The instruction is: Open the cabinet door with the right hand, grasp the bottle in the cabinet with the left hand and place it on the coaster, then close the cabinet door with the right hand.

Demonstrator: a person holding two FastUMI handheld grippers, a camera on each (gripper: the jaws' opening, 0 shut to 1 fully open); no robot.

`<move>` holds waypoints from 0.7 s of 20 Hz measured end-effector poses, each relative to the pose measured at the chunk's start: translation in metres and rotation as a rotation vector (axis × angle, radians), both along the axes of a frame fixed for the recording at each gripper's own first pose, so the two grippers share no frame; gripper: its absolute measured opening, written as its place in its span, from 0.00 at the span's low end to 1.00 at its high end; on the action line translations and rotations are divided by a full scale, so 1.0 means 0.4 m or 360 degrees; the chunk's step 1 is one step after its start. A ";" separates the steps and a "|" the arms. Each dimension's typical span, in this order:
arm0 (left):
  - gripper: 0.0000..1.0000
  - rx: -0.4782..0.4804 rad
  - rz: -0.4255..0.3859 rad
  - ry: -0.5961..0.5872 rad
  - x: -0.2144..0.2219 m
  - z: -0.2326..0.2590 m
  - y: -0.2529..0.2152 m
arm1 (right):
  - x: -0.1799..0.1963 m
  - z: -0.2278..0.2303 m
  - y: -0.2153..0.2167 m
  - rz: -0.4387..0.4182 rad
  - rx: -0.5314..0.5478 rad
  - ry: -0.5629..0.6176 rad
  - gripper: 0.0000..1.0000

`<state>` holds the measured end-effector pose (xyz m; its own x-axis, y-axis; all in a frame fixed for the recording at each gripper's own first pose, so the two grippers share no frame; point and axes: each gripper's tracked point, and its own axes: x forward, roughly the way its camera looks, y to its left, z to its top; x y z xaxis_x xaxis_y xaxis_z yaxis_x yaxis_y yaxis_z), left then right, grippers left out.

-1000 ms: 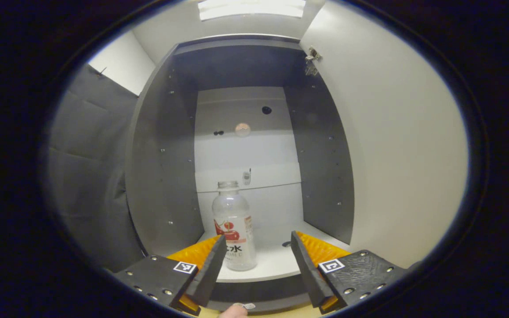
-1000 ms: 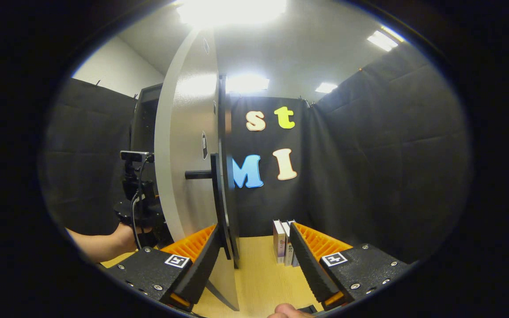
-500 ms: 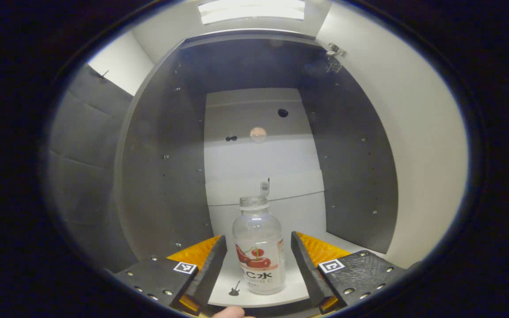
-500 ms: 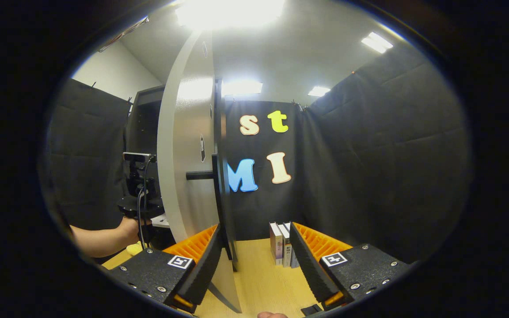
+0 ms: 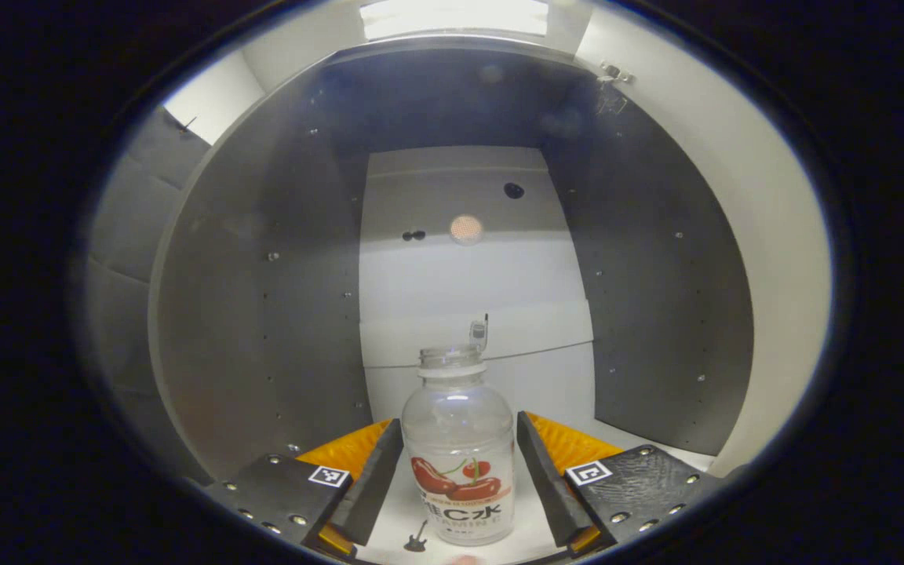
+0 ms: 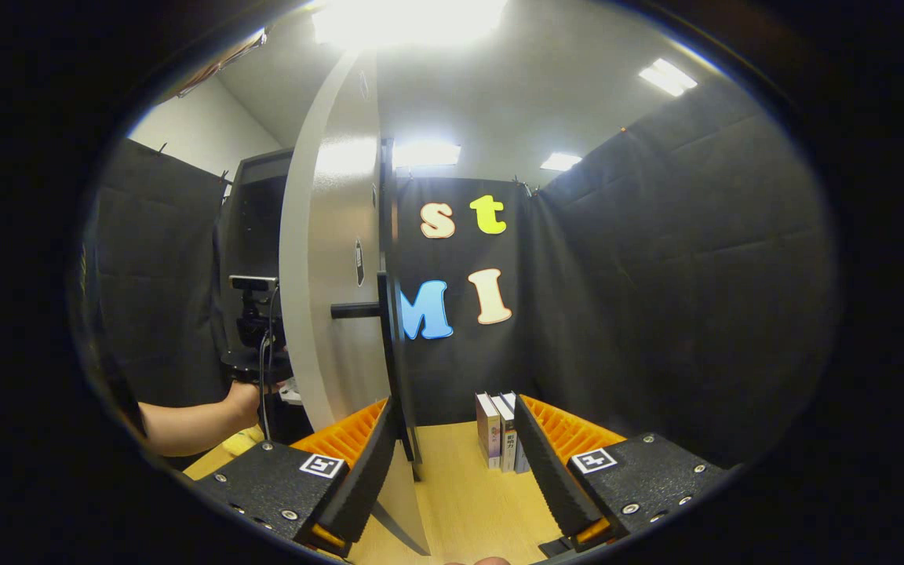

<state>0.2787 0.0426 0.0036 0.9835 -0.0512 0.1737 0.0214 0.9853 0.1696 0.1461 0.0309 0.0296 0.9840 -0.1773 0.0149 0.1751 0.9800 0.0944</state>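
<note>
**Left gripper around the bottle, not yet squeezing**

Left gripper (image 5: 458,479) is wide open, one finger on each side of the bottle (image 5: 460,463). A small gap shows on both sides, so nothing is pinched yet. The bottle stands upright on the white shelf (image 5: 546,392) inside the cabinet (image 5: 287,298).

It looks clear, light and has no cap. If one finger bumps it first, it could tip or slide back. A squeeze too high or too hard could dent it or make it pop out.

Right gripper (image 6: 452,479) is open too, near the door (image 6: 334,275) edge, holding nothing. If the door swings back, it could hit the arm (image 6: 193,424) reaching in.
</note>
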 end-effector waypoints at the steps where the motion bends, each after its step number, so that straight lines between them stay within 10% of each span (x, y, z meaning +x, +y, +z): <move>1: 0.84 -0.0019 0.0000 0.0027 0.004 -0.012 0.007 | -0.004 -0.003 -0.001 0.0000 -0.0002 0.0002 0.89; 14: 0.71 -0.0014 -0.0057 -0.0005 -0.135 0.075 -0.050 | -0.002 0.004 -0.009 0.0086 -0.0004 -0.0010 0.89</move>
